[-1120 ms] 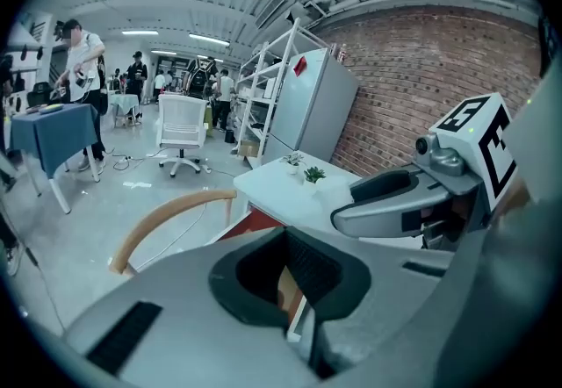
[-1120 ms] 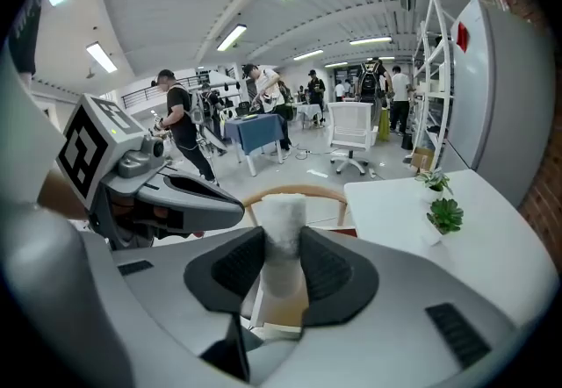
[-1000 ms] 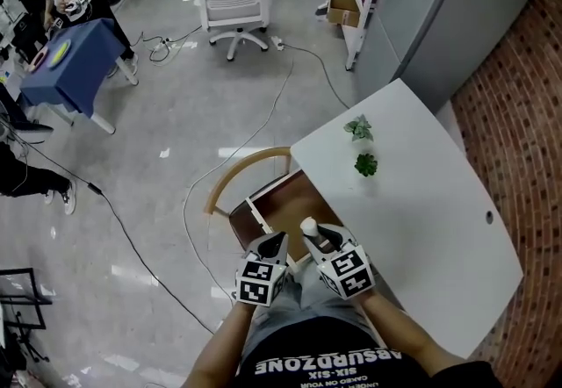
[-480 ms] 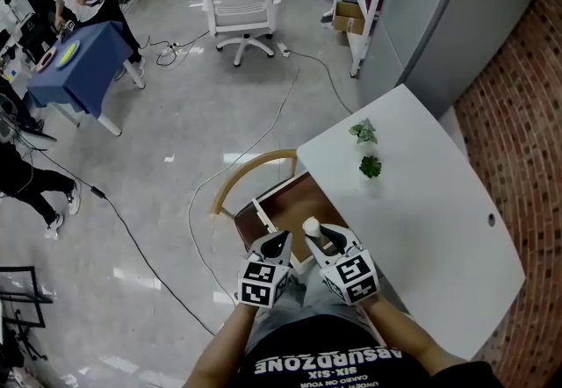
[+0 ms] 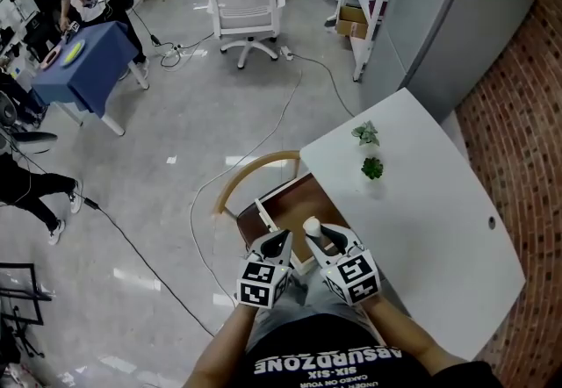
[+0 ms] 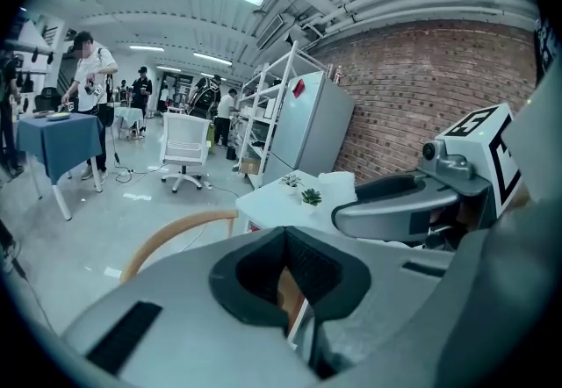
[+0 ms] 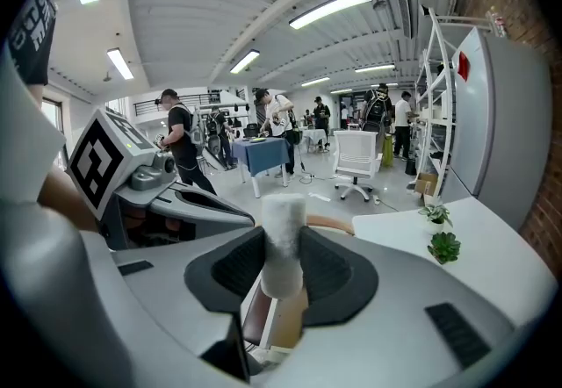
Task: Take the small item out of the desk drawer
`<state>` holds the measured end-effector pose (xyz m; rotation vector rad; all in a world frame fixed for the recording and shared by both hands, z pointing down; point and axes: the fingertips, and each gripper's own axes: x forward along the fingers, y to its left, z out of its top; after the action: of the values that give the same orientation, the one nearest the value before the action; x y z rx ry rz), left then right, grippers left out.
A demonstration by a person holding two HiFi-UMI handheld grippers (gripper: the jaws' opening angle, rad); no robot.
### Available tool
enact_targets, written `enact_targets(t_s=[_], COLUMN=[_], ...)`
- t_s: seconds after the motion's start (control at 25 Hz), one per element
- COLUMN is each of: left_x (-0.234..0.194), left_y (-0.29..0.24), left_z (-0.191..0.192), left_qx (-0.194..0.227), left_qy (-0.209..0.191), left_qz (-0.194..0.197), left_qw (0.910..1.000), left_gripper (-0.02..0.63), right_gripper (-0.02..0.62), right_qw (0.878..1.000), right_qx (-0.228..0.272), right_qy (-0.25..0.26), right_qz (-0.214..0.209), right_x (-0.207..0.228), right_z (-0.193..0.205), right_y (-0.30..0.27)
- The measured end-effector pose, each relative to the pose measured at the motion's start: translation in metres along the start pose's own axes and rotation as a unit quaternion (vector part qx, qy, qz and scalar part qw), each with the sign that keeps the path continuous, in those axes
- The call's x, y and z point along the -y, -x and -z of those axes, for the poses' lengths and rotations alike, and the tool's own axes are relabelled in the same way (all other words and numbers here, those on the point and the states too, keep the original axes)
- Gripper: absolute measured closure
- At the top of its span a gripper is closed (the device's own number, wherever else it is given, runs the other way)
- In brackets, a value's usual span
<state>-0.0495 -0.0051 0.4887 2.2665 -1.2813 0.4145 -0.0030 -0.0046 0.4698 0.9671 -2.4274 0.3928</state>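
Observation:
The small item (image 5: 311, 226) is a white fuzzy cylinder. It stands upright between the pads of my right gripper (image 5: 318, 239), which is shut on it above the open drawer (image 5: 294, 202). In the right gripper view the item (image 7: 283, 241) fills the gap between the black pads. My left gripper (image 5: 276, 246) hangs just left of it, shut and empty; in its own view the jaw tips (image 6: 283, 237) meet, with the drawer's brown wood (image 6: 288, 291) showing behind them. The drawer sticks out from the white desk (image 5: 421, 211).
Two small potted plants (image 5: 372, 168) (image 5: 365, 133) stand on the desk's far corner. A wooden chair (image 5: 250, 171) curves round the drawer's front. Cables run across the grey floor, and a white office chair (image 5: 244, 13) and a blue table (image 5: 75, 66) with people stand farther off.
Both grippers have lifted slightly, side by side, with the white item still in the right one. The head view has shifted a little.

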Motion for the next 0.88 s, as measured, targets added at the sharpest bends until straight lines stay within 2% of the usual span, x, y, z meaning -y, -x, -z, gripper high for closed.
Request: enact_targets(t_s=[0.88], left_x=[0.012], left_y=[0.010], left_z=[0.012], left_qx=[-0.001], left_qy=[0.005], left_qz=[-0.004], left_qw=[1.0000], left_gripper=[0.600], right_gripper=[0.474], right_qw=[1.000], right_qx=[-0.004], right_qy=[0.005], right_qz=[-0.007], right_x=[-0.006], right_z=[0.007], right_y=[0.012])
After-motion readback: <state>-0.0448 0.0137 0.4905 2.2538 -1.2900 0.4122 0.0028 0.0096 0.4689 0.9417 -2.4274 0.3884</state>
